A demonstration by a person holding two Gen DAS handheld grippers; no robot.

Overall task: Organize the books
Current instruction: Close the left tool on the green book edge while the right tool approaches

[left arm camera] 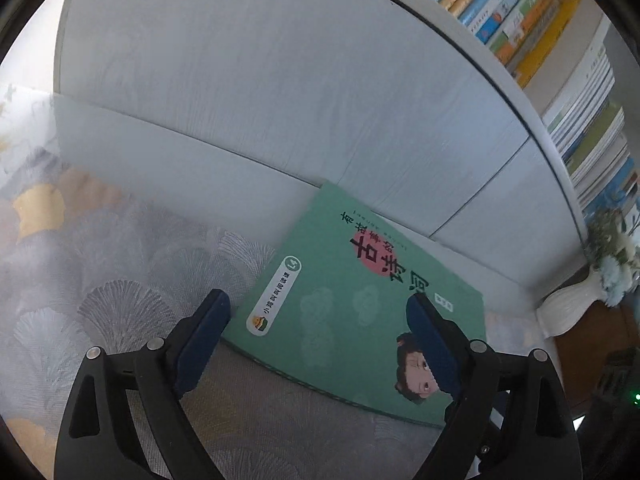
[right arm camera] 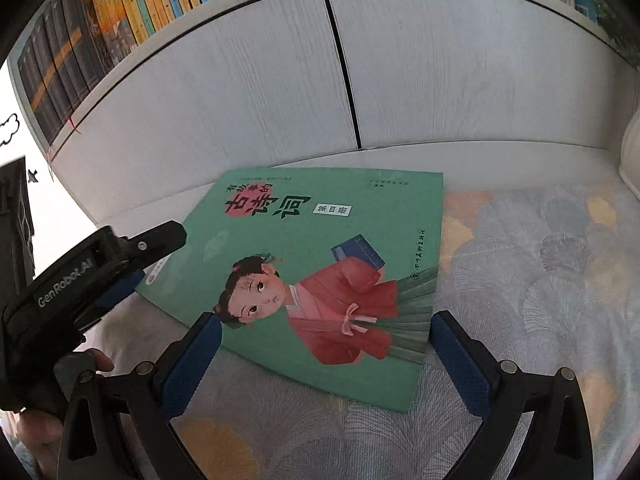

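L claw (left arm camera: 318, 314) w/ jaws apart, nothing gripped, its tips over the near-left edge of the green book (left arm camera: 352, 304). Book lies flat on patterned cloth (right arm camera: 540, 280), far corner by the white cabinet (right arm camera: 240, 80) under a book row (right arm camera: 132, 4). R claw (right arm camera: 326, 330) also apart, straddling book's near corner, empty.

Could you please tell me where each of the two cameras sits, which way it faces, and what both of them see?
Left wrist: rides the left tongs, angled down at the green book on the patterned cloth, white cabinet doors behind; only its own open blue-padded fingers show.
Right wrist: rides the right tongs, angled down at the same book; its open fingers, the left tongs and a hand show.
Shared: the book, cloth, cabinet doors and the shelf books above.
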